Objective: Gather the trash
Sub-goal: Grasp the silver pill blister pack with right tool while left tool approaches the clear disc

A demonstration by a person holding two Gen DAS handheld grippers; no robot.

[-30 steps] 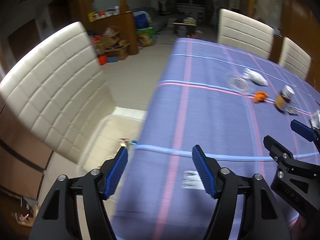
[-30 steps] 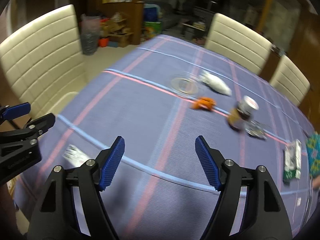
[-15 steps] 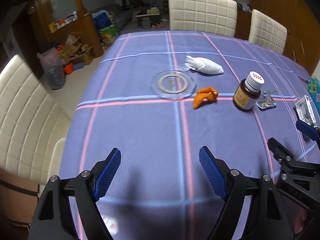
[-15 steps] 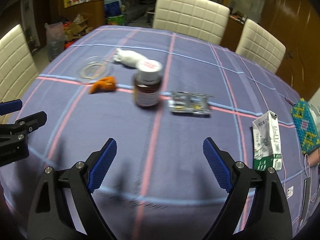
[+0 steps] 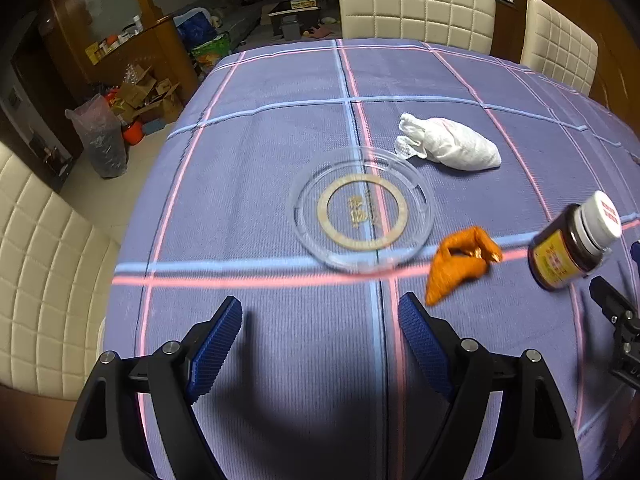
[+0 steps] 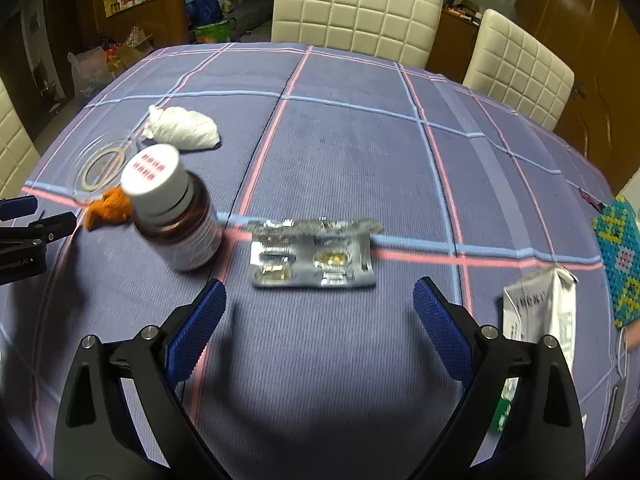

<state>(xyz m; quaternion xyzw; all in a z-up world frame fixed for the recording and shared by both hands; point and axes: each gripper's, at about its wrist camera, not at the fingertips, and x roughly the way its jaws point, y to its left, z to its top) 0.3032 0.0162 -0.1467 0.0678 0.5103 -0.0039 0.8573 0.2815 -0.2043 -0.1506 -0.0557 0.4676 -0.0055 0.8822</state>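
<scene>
Each hand-held tool is a black plastic two-finger gripper: the left gripper and the right gripper look alike. Their angular black arms have triangular cut-outs and round silver screws at the joints. The fingers end in blue pads with a fine knurled texture.

Purple checked tablecloth under me. Cream padded chairs: two at far end, one at my left. Beaded mat at right edge. Boxes + grey bag on floor by wood cabinet.
</scene>
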